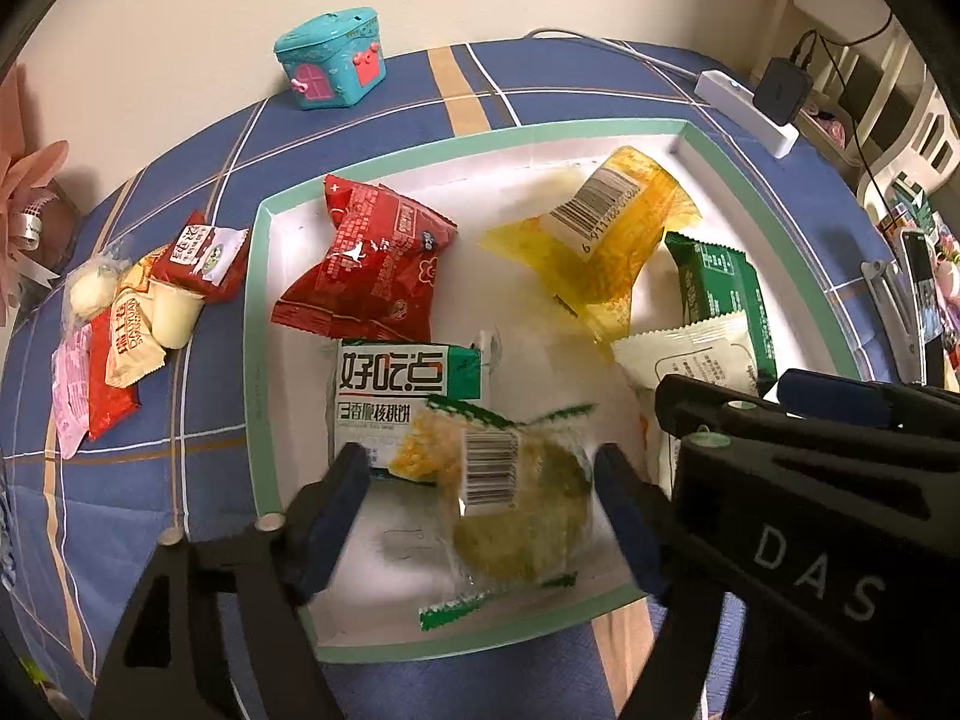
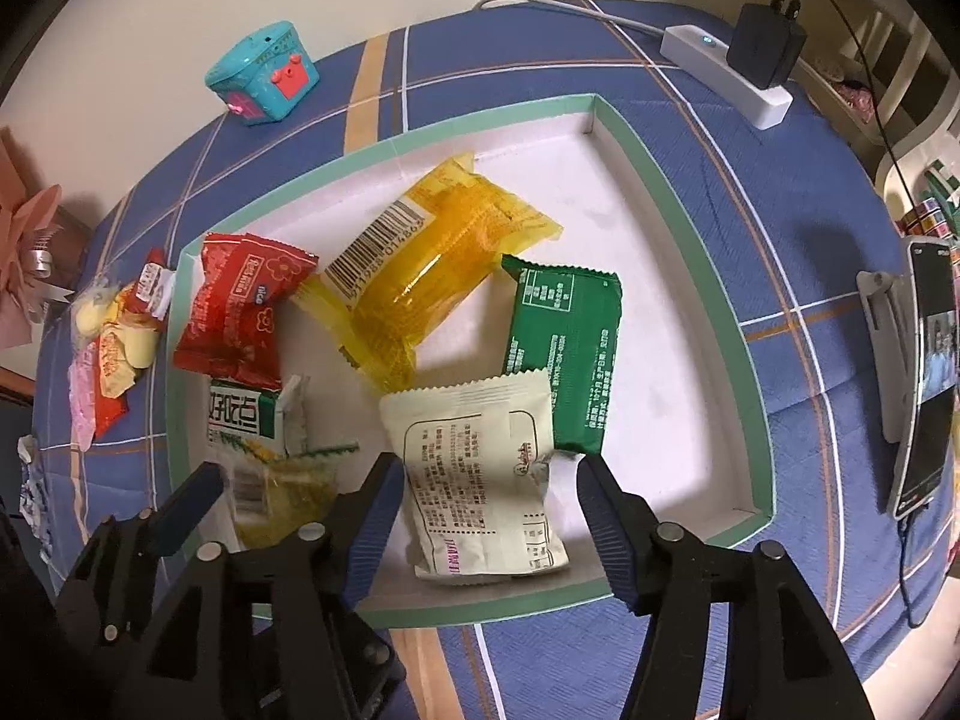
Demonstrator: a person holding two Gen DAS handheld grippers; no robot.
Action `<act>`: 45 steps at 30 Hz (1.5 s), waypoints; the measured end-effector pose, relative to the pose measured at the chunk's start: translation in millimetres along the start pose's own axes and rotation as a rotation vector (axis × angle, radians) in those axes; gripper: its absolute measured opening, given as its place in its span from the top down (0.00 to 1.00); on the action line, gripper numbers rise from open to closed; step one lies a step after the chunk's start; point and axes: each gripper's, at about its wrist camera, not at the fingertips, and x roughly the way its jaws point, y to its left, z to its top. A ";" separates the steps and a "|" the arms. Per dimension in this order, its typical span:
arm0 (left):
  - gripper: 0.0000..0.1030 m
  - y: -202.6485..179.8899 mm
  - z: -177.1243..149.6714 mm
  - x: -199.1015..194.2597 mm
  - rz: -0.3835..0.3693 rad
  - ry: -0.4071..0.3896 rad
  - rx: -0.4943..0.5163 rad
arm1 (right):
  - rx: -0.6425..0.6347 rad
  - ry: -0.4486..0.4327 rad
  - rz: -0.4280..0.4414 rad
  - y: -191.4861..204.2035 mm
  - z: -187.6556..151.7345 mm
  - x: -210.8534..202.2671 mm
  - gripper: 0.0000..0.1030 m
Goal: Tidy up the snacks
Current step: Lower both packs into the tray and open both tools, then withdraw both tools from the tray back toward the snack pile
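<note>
Snacks fill a shallow white cardboard tray with a mint-green rim, set on a blue plaid cloth. Inside lie a crinkled red packet, a glossy see-through yellow wrapper with a barcode label, a flat dark green pouch, a matt cream sachet with saw-tooth edges, a white-and-green biscuit pack, and a clear wrapper with a round greenish cake in it. The left gripper stands over that clear wrapper, its blue pads well apart on either side and not pressing it. The right gripper hangs over the cream sachet, fingers spread beside it; I cannot tell if a pad brushes it. More small snacks sit heaped on the cloth just left of the tray. Farther back stand a teal plastic toy house and a white power strip with a black plug.
</note>
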 end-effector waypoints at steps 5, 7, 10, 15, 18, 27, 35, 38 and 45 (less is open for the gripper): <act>0.11 3.8 1.8 -7.6 -0.004 -0.013 -0.017 | 0.003 -0.026 -0.006 1.2 -0.9 -9.1 0.21; 0.10 4.9 2.8 -11.2 -0.003 -0.017 -0.030 | 0.006 -0.036 -0.009 1.7 -1.2 -12.9 0.17; 0.10 8.4 4.1 -16.4 0.003 -0.017 -0.049 | 0.004 -0.049 -0.014 2.7 0.5 -17.1 0.16; 0.09 23.4 5.1 -22.8 0.016 -0.007 -0.112 | 0.011 -0.059 -0.015 2.2 2.9 -20.7 0.16; 0.09 38.9 4.7 -23.9 0.031 0.004 -0.173 | 0.015 -0.058 -0.015 0.6 1.9 -21.3 0.16; 0.09 92.8 1.3 -31.2 0.084 -0.013 -0.354 | 0.013 -0.066 -0.006 2.7 0.1 -23.6 0.16; 0.09 123.2 -1.3 -36.4 0.116 -0.024 -0.442 | -0.020 -0.073 -0.005 19.0 -1.5 -27.9 0.16; 0.09 128.7 -1.9 -36.9 0.114 -0.022 -0.456 | -0.037 -0.075 -0.007 26.0 -2.3 -28.2 0.16; 0.00 131.8 -4.3 -34.0 0.143 -0.002 -0.475 | -0.064 -0.078 -0.034 33.2 -2.9 -25.6 0.00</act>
